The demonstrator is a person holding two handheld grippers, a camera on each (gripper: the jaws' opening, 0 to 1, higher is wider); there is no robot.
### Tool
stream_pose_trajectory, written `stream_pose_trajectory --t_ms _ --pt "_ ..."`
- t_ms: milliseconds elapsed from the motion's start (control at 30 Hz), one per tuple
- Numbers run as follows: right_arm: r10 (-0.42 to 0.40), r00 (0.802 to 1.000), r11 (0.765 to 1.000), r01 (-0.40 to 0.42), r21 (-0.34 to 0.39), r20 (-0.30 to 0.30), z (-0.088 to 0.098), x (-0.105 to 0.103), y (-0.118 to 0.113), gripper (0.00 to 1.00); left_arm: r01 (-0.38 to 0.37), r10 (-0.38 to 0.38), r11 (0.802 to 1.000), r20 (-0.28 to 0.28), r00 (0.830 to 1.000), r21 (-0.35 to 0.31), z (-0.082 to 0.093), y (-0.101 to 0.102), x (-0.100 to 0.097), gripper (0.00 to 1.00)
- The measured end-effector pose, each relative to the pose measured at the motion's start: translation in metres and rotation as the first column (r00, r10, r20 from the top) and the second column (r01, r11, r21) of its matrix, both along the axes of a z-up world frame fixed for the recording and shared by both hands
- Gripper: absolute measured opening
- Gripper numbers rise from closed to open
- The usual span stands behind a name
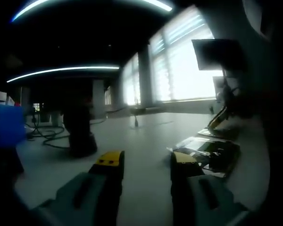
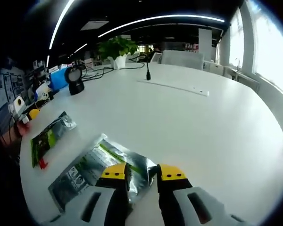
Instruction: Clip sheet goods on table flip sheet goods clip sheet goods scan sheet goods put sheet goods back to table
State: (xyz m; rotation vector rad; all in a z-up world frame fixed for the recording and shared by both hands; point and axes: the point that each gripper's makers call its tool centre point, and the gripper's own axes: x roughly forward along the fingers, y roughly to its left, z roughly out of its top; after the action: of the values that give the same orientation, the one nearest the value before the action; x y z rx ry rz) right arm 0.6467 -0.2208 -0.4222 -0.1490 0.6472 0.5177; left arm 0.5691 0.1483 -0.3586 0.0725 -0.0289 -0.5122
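Observation:
A silver foil packet with green print (image 2: pixel 87 169) lies flat on the white table (image 2: pixel 193 127). My right gripper (image 2: pixel 144 173) is open just above it, its left jaw over the packet's right end, whose edge lies in the gap between the jaws. A second, green and black packet (image 2: pixel 48 137) lies to the left, near the table edge. In the dim left gripper view, my left gripper (image 1: pixel 146 162) stands open and empty over the table, with flat dark packets (image 1: pixel 211 153) just right of its jaws.
A black round scanner on a stand (image 2: pixel 75 80) sits at the far left beside a blue box (image 2: pixel 60 78); in the left gripper view the scanner (image 1: pixel 80 136) and blue box (image 1: pixel 7 125) stand left. A potted plant (image 2: pixel 115 49), a small microphone (image 2: pixel 147 70) and a white strip (image 2: pixel 174 86) lie farther back.

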Motion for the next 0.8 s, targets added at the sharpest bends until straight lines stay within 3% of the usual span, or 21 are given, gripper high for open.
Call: stream_pose_trajectory --t_ms 67,300,467,800 --pt "-0.032 0.999 0.999 0.032 -0.006 0.000 0.000 0.002 -0.004 0.12 0.001 -0.001 1.000 0.000 1.000 0.001 0.000 0.000 0.000 0.31" --pt "-0.022 1.000 1.000 0.022 -0.012 -0.005 0.000 -0.001 0.001 0.12 0.000 0.000 1.000 0.001 1.000 0.002 0.000 -0.001 0.000 0.31" --pt "-0.017 1.000 0.998 0.017 -0.055 -0.006 0.001 -0.003 0.003 0.10 -0.001 0.001 1.000 0.002 1.000 0.002 0.000 0.000 0.000 0.31" --pt "-0.015 1.000 1.000 0.015 -0.003 -0.025 0.001 -0.008 0.011 0.00 0.000 0.000 1.000 0.005 1.000 0.004 0.001 -0.001 -0.001 0.31"
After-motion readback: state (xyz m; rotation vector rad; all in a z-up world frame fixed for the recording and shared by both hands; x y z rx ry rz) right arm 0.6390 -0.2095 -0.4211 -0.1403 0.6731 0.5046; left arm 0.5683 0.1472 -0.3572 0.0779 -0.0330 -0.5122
